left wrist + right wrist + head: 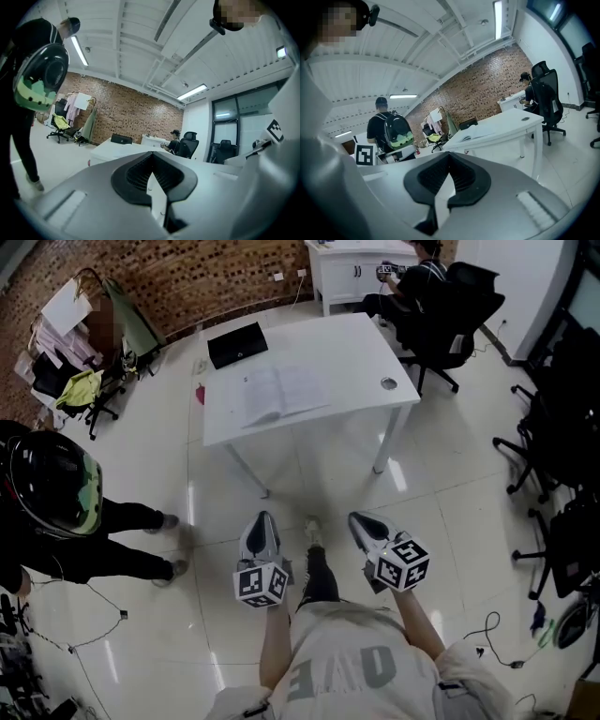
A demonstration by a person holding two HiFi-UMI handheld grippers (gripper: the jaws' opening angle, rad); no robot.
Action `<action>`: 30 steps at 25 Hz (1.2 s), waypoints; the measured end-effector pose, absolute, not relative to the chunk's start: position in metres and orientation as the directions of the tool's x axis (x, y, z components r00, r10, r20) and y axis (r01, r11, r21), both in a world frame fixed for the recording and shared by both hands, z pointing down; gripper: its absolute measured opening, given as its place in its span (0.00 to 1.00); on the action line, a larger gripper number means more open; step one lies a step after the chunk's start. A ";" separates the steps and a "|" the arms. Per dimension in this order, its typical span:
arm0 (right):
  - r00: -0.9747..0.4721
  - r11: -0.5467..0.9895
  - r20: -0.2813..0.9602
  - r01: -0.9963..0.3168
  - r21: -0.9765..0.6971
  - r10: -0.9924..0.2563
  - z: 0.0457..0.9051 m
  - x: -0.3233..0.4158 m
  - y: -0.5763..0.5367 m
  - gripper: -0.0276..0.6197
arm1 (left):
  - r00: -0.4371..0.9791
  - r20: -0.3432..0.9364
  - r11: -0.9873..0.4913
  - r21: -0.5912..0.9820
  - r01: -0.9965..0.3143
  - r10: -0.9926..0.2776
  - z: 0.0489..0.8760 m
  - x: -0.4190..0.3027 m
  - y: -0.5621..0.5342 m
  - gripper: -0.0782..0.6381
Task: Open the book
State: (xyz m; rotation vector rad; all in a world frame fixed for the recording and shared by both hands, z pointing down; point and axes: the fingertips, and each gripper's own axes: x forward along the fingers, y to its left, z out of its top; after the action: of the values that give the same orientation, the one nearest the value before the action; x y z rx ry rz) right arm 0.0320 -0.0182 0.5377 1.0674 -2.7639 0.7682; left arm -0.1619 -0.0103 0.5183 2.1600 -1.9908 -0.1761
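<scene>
A book (281, 395) lies open, white pages up, in the middle of the white table (356, 352) well ahead of me. The right gripper view shows the same book (471, 134) on the table (511, 123). Both grippers hang over the floor, short of the table and far from the book. My left gripper (263, 518) is shut with nothing in it, its pads meeting (151, 176). My right gripper (360, 519) is also shut and empty (448, 165). The left gripper view shows the table (110, 149) but no clear book.
A black flat case (236, 344) and a round grommet (389, 382) sit on the table. A person with a backpack (52, 488) stands at the left. Someone sits on a chair (441, 315) behind the table. Office chairs (558, 427) line the right; cables (497, 638) lie on the floor.
</scene>
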 end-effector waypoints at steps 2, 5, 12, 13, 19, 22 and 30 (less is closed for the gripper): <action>-0.763 0.640 0.239 -0.637 -0.430 -0.600 0.534 0.043 0.017 0.05 | 0.081 0.048 -0.067 0.235 -0.970 -0.996 0.516 -0.148 0.029 0.13; -0.776 0.644 0.228 -0.620 -0.448 -0.588 0.529 0.053 0.064 0.05 | 0.081 0.066 -0.065 0.212 -0.975 -0.995 0.508 -0.132 0.079 0.13; -0.797 0.663 0.169 -0.583 -0.470 -0.580 0.511 0.051 0.128 0.05 | 0.075 0.055 -0.066 0.157 -0.985 -0.996 0.488 -0.119 0.145 0.13; -0.796 0.667 0.167 -0.584 -0.463 -0.581 0.509 0.051 0.133 0.05 | 0.075 0.051 -0.067 0.152 -0.986 -0.996 0.486 -0.117 0.151 0.13; -0.785 0.676 0.164 -0.603 -0.424 -0.597 0.499 0.053 0.157 0.05 | 0.076 0.003 -0.074 0.186 -0.980 -0.997 0.480 -0.110 0.174 0.13; -0.781 0.680 0.157 -0.609 -0.408 -0.604 0.494 0.052 0.158 0.05 | 0.086 -0.012 -0.087 0.213 -0.973 -0.996 0.482 -0.107 0.176 0.13; -0.766 0.703 0.184 -0.640 -0.310 -0.616 0.489 0.036 0.164 0.05 | 0.093 -0.036 -0.099 0.224 -0.970 -0.995 0.480 -0.110 0.187 0.13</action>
State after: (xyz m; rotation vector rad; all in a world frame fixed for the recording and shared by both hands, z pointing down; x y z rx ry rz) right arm 0.0359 0.1638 0.4892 1.0475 -2.8370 0.5556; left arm -0.1105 0.1868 0.4799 2.2123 -2.0071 -0.2684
